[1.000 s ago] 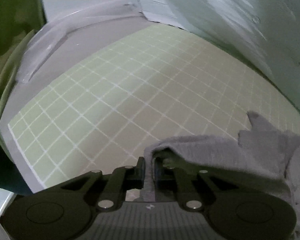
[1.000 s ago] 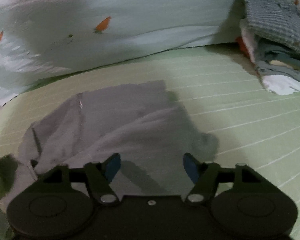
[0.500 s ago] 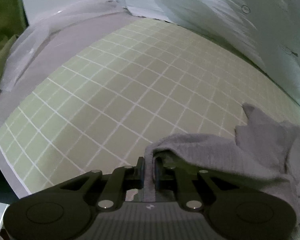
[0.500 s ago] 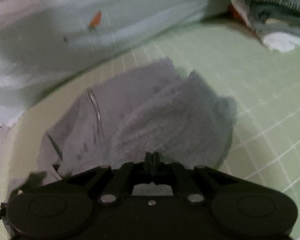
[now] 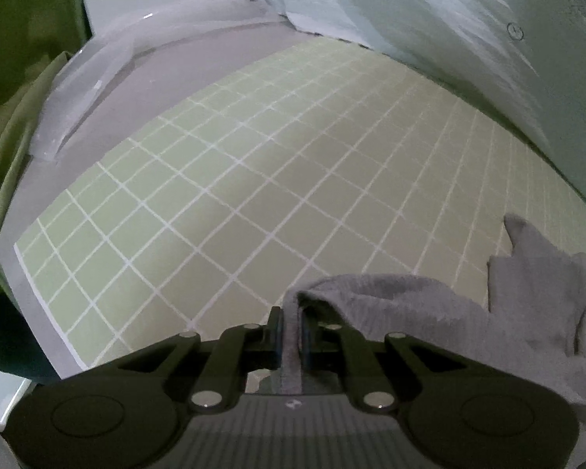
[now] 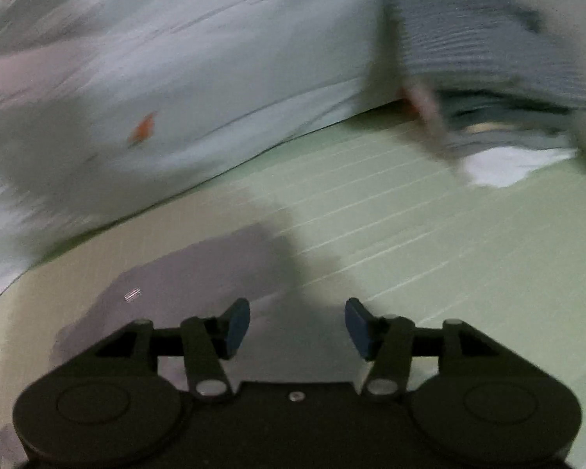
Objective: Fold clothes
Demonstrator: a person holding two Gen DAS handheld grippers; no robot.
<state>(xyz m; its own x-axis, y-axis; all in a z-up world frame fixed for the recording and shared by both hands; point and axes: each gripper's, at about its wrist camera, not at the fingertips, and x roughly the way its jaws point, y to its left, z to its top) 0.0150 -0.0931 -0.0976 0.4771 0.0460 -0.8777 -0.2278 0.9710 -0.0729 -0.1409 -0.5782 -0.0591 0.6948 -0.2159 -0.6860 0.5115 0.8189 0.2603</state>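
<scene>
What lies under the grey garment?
The green checked mat shows around the grey garment and runs beneath it. Anything else under the cloth is covered.

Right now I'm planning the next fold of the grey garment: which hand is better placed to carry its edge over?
Left. The left claw is shut on the grey garment. The right claw is opening, with nothing between its pads, above the green grid mat.

Dim light, motion-blurred right view
</scene>
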